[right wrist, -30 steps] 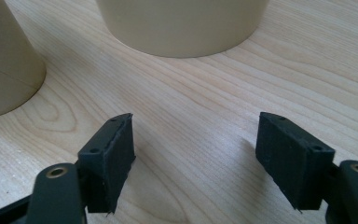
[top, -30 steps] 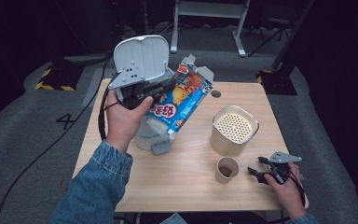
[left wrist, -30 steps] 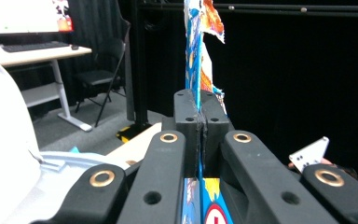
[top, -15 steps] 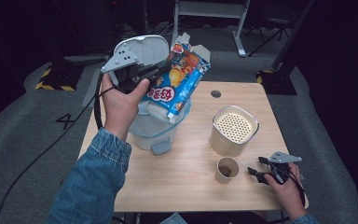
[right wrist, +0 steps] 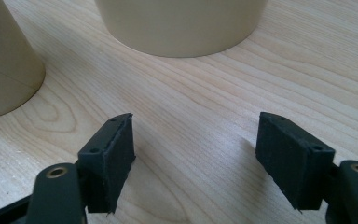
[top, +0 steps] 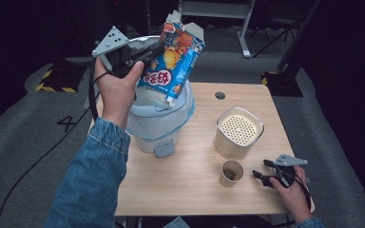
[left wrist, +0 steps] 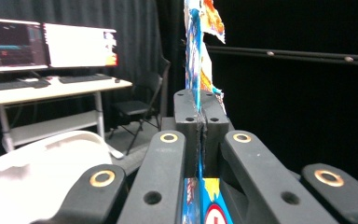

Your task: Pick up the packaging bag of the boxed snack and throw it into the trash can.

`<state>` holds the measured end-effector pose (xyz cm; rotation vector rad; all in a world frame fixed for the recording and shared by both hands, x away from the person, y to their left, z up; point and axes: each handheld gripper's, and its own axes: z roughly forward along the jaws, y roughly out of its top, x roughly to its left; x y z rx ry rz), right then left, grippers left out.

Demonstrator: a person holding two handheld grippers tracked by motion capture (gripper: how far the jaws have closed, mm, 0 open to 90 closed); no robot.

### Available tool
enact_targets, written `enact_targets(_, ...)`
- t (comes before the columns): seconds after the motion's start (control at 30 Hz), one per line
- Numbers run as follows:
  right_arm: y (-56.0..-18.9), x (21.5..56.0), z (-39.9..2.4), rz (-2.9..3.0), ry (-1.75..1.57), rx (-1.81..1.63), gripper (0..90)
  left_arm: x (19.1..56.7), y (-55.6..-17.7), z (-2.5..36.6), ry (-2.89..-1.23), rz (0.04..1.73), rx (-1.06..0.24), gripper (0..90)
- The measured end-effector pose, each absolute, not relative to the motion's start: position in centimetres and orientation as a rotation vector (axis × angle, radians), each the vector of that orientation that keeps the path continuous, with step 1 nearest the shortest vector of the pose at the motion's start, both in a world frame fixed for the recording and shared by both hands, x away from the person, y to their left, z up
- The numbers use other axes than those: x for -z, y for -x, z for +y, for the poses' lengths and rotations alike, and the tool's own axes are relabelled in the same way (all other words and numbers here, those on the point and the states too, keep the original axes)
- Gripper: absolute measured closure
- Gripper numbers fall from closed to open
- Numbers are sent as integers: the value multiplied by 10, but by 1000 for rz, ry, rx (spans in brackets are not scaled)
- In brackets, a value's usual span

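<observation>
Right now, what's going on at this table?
A person is working with a hand-held gripper in each hand. The left gripper has its jaws clamped on a flattened, torn-open snack box and holds it tilted over a small white bin with its lid up and a bag liner. The right gripper rests on the wooden table, jaws open and empty, beside a paper cup and a cream canister with a perforated lid.
</observation>
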<state>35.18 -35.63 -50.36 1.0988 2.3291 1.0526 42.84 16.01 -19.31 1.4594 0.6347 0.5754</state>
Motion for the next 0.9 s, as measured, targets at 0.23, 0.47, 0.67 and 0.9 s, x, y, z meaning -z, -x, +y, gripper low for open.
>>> enact_targets(0.23,-352,504,-356,2329,-1099,-1053,282,196,-442,164,-1443,676,-667,889)
enact_targets(0.47,-352,504,-356,2329,-1101,-1053,282,204,-456,159,-1476,655,-731,887)
enact_targets(0.67,-352,504,-356,2330,-1100,-1053,282,211,-467,158,-1475,681,-726,886)
enact_targets(0.9,-352,504,-356,2330,-1101,-1053,282,217,-475,157,-1482,708,-716,885)
